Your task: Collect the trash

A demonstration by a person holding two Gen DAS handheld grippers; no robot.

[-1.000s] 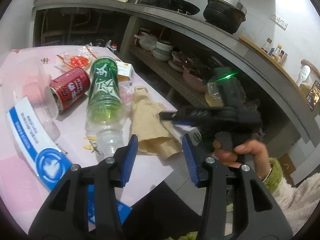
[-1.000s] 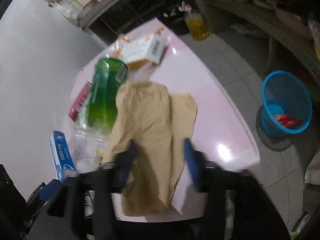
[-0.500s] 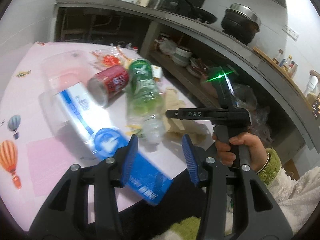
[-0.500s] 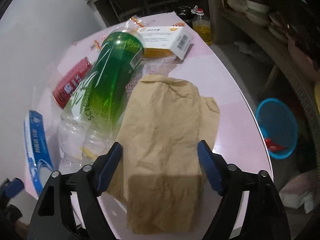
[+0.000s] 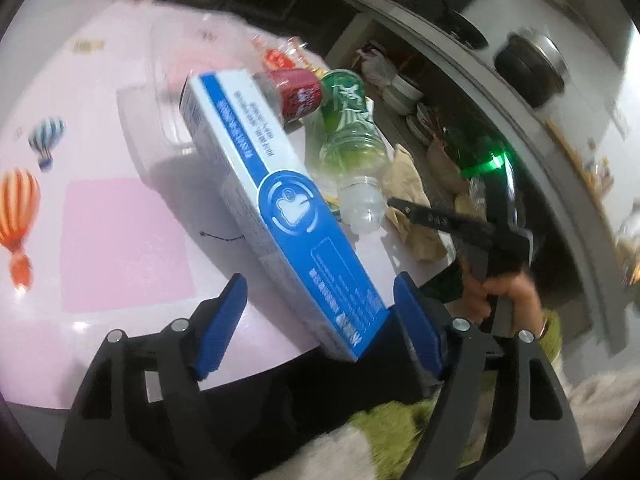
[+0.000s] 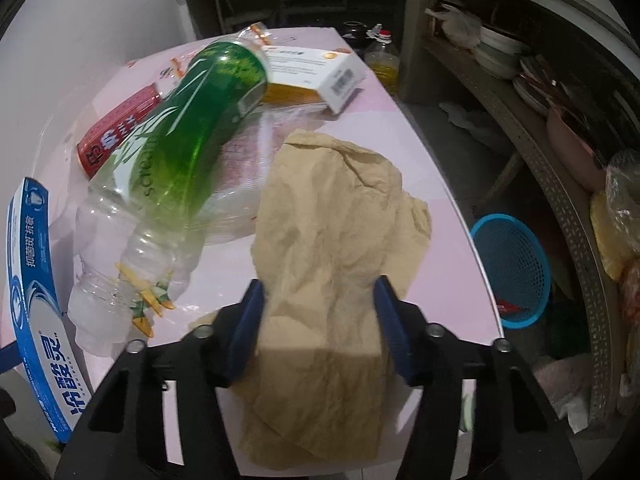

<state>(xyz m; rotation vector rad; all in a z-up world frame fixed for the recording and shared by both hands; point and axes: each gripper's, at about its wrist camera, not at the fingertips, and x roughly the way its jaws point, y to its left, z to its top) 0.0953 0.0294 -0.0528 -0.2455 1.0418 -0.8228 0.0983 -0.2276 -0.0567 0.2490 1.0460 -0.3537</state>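
A blue-and-white toothpaste box (image 5: 280, 200) lies slantwise on the pink table (image 5: 120, 240). Its near end sits between the opening jaws of my left gripper (image 5: 320, 316); the left pad stands clear of it. A crumpled brown paper (image 6: 332, 220) lies at the table's front, and my right gripper (image 6: 320, 320) is closing on it, both pads touching the bunched paper. A green plastic bottle (image 6: 192, 136) lies between box and paper, with a red can (image 6: 120, 132) behind it. A hand (image 5: 500, 296) holds the right gripper in the left wrist view.
An orange-and-white carton (image 6: 316, 72) and a snack wrapper (image 5: 280, 56) lie at the table's far end, beside a clear plastic tub (image 5: 176, 80). A blue basket (image 6: 512, 272) stands on the floor right of the table. Shelves with dishes (image 6: 496, 56) run behind.
My left gripper swung left from the bottle's neck to the toothpaste box and its jaws widened. The right jaws spread wide over the brown paper, then narrowed onto it.
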